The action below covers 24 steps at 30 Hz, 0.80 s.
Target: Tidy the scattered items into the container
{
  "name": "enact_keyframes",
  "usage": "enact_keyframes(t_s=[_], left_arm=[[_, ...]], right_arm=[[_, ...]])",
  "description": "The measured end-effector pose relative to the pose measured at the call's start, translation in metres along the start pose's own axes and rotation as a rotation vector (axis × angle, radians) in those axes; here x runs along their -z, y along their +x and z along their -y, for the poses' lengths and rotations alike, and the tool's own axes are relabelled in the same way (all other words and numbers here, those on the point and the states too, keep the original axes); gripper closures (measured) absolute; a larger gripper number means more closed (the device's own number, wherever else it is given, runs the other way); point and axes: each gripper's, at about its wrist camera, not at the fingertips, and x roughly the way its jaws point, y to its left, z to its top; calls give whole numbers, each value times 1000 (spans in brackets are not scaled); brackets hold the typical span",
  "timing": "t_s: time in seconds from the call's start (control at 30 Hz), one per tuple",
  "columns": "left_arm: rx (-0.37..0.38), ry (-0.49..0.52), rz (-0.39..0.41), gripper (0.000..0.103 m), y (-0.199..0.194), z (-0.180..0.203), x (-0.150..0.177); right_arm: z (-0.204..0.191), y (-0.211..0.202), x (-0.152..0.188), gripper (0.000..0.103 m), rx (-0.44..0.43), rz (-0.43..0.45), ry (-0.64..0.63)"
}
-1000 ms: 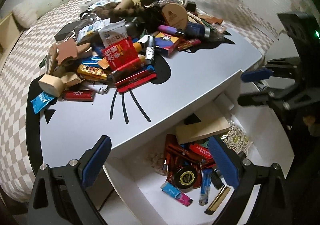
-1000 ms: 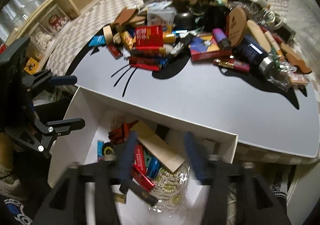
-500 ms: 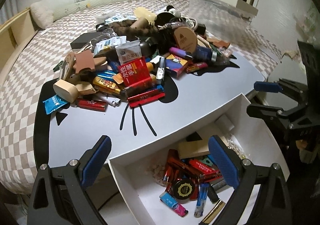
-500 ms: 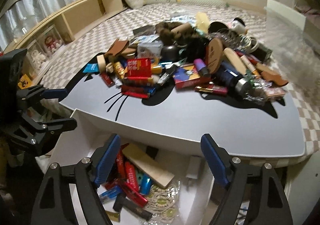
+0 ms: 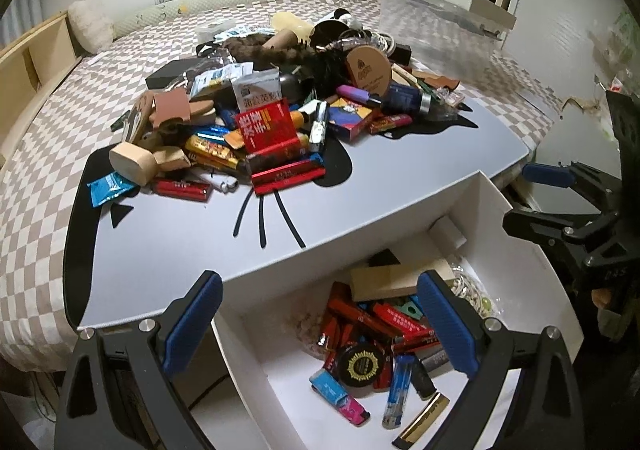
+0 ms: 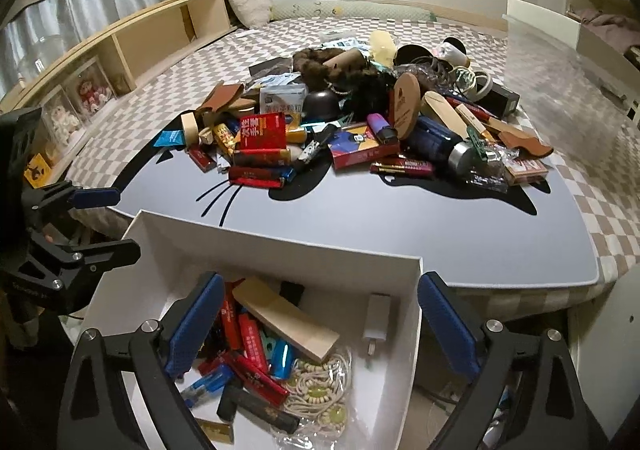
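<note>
white open-topped cardboard box (image 5: 532, 270) sits beside the heaped grey cat-print mat (image 5: 180, 234); left gripper (image 5: 320, 324) and right gripper (image 6: 318, 324) both hang released, empty.

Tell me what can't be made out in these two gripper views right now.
- Left wrist view: the white box has its near corner cut off by the frame, and the left gripper hides part of its contents.
- Right wrist view: the right gripper covers items in the box.
- Both views: things buried under the pile; small label print is unreadable.
</note>
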Motion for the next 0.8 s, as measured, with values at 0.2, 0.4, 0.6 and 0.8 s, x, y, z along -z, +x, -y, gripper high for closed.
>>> enact_keyframes(t_s=[0.2,0.4,0.6,0.8], left_arm=[[-7,2,-10,5,1,3,9],[-13,4,-20,5,2,6,19],[-20,9,-29,5,3,9,26],[-18,25,-39,5,5,11,30]], right_arm=[[-2,2,13,6,13,-18,15],[-6,4,23,6,29,-30,0],[-9,8,28,6,34,-51,-11],[-10,11,30,6,36,-67,-17]])
